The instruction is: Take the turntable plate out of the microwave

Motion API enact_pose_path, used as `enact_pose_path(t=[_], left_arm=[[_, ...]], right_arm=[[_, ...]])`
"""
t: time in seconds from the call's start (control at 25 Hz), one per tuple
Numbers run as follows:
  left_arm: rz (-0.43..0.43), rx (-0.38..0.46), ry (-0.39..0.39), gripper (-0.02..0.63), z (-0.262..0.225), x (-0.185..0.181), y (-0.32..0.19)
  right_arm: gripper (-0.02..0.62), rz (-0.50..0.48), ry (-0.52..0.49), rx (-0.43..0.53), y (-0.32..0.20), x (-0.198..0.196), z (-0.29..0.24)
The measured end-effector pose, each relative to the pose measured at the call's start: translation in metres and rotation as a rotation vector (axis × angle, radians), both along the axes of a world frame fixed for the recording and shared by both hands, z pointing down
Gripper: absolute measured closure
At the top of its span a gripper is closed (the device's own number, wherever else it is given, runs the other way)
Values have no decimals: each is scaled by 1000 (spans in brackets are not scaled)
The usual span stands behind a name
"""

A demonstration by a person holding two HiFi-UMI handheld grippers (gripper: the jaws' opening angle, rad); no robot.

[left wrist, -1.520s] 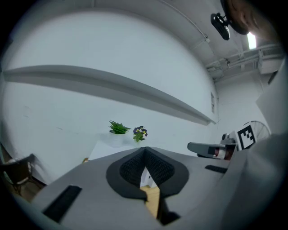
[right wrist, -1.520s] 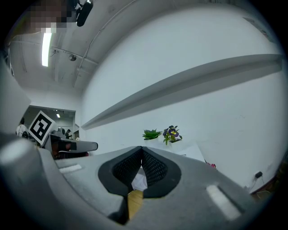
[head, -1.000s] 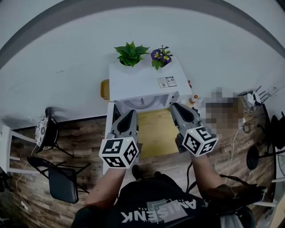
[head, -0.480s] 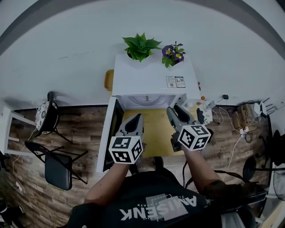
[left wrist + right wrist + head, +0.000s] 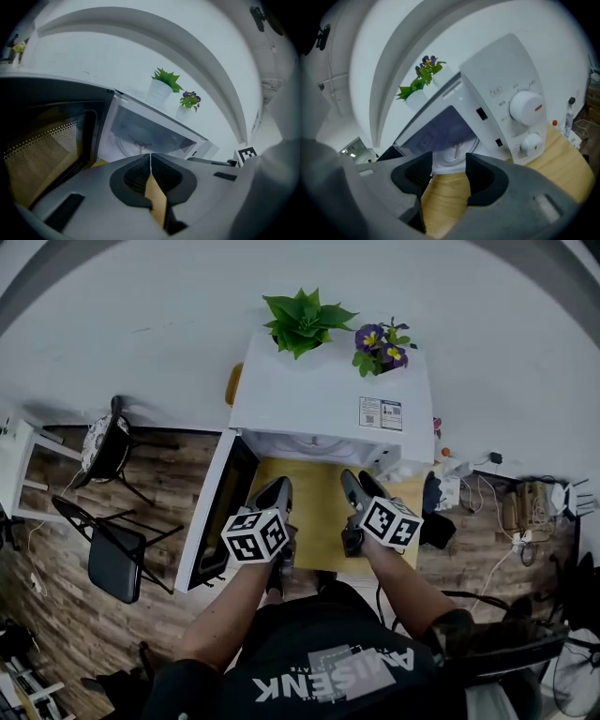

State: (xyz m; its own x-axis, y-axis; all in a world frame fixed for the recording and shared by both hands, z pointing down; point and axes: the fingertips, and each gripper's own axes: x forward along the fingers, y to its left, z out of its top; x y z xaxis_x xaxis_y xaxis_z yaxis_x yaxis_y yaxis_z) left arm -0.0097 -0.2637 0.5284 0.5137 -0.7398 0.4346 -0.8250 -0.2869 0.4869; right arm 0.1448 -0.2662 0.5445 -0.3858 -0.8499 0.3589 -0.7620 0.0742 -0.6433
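Presently: turntable plate (image 5: 456, 151) lies flat inside the open microwave (image 5: 333, 399), straight ahead on the far side of both grippers. Right gripper (image 5: 449, 164), jaws just opened apart with nothing between them, faces the plate's near rim squarely. Left gripper (image 5: 150, 161), jaws pressed together and empty, sits further left by the door (image 5: 217, 512).

My left claw (image 5: 278, 487) and right claw (image 5: 353, 480) have sunk from the microwave (image 5: 328, 395) mouth and now sit smaller at centre frame, over the tabletop (image 5: 317, 517). The microwave has shifted toward upper frame. My right claw's jaws have just been opening, nothing between them.
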Motion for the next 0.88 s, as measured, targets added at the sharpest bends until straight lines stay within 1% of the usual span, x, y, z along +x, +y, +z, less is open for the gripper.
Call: enact_pose_path(t=[0.08,0.12,0.16,0.2,0.28,0.36,0.4,0.52,0.6,0.68,0.72,0.88], left_arm=[[-27,-18,3,591,12,-1,-7],[-39,-31,10,539,18,0,-10],[-51,-46,15,526,25,0,-12],[-61,-62,18,526,31,0,-14],[-64,-98,24,517,46,4,-18],[-54,-146,55,487,61,9,-22],[-62,-170,72,468,68,9,-25],[-116,-223,108,442,86,8,-38],[-118,-275,178,430,99,18,-45],[-118,-323,253,402,110,29,-52],[-130,-338,269,399,115,30,-56],[-180,-363,262,382,130,33,-66]], right_arm=[[383,-16,-13,-38,-7,-3,17],[377,-22,-19,-51,-10,-4,24],[374,-24,-29,-62,-14,-6,30],[368,-14,-42,-76,-17,-6,36],[364,44,-72,-116,-22,1,51],[364,101,-111,-155,-29,4,65],[364,112,-133,-175,-31,2,72],[348,93,-185,-243,-34,-9,92],[344,61,-214,-271,-37,-15,101],[332,55,-243,-285,-45,-16,107],[324,61,-254,-291,-49,-17,109],[296,99,-265,-309,-60,-17,114]])
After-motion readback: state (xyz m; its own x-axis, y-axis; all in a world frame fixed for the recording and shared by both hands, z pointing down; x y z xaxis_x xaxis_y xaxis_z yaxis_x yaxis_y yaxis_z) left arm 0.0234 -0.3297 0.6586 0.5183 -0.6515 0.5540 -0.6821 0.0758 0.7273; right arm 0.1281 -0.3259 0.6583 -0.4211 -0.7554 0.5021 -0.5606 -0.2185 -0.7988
